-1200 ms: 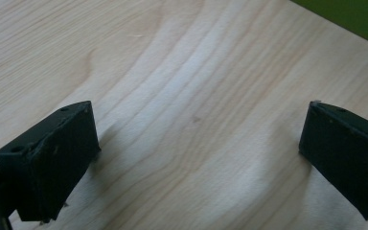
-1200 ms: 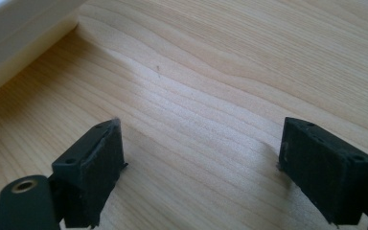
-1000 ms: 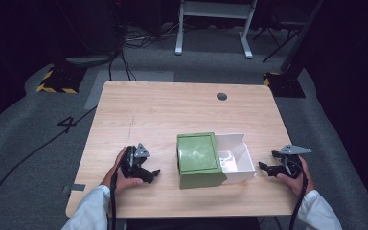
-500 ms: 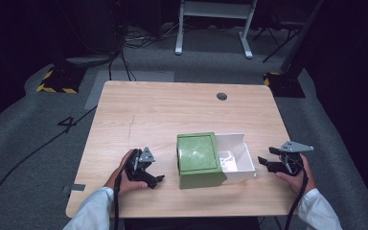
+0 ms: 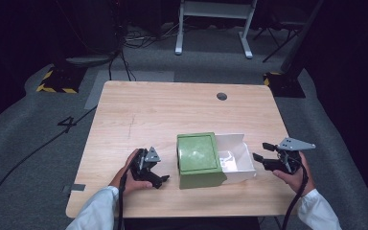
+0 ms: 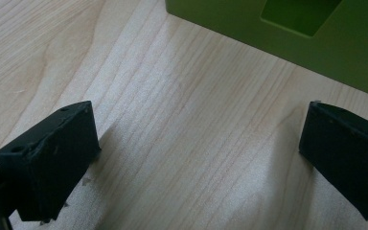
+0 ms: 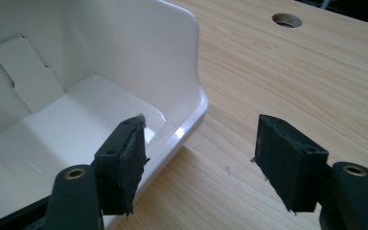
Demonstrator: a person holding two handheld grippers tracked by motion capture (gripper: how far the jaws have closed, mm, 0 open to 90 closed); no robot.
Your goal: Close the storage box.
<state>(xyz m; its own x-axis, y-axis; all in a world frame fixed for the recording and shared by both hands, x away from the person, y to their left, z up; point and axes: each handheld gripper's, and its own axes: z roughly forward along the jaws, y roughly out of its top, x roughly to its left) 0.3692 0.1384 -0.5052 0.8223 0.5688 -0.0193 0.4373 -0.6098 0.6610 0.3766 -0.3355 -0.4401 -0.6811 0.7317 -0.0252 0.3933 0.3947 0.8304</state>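
A green box (image 5: 199, 158) lies on the wooden table (image 5: 172, 115), with a white inner tray (image 5: 237, 153) sticking out of its right side. My left gripper (image 5: 159, 170) rests on the table just left of the green box (image 6: 230, 24), jaws open and bare wood between them (image 6: 196, 158). My right gripper (image 5: 259, 150) hovers at the tray's right end. Its jaws have just been closing and still stand apart (image 7: 199, 163). One pad is over the inside of the tray (image 7: 172, 57), the other outside; the rim lies below the gap, and neither pad presses on it.
A round cable hole (image 5: 222, 96) sits in the table's far right part, also seen as the hole (image 7: 286, 19) beyond the right jaws. Dark floor with cables and a white stand (image 5: 211, 28) lies behind the table. The table's near edge runs close under both hands.
The right gripper has risen a little and its jaws have narrowed. The left gripper has barely moved. Box and tray lie as before.
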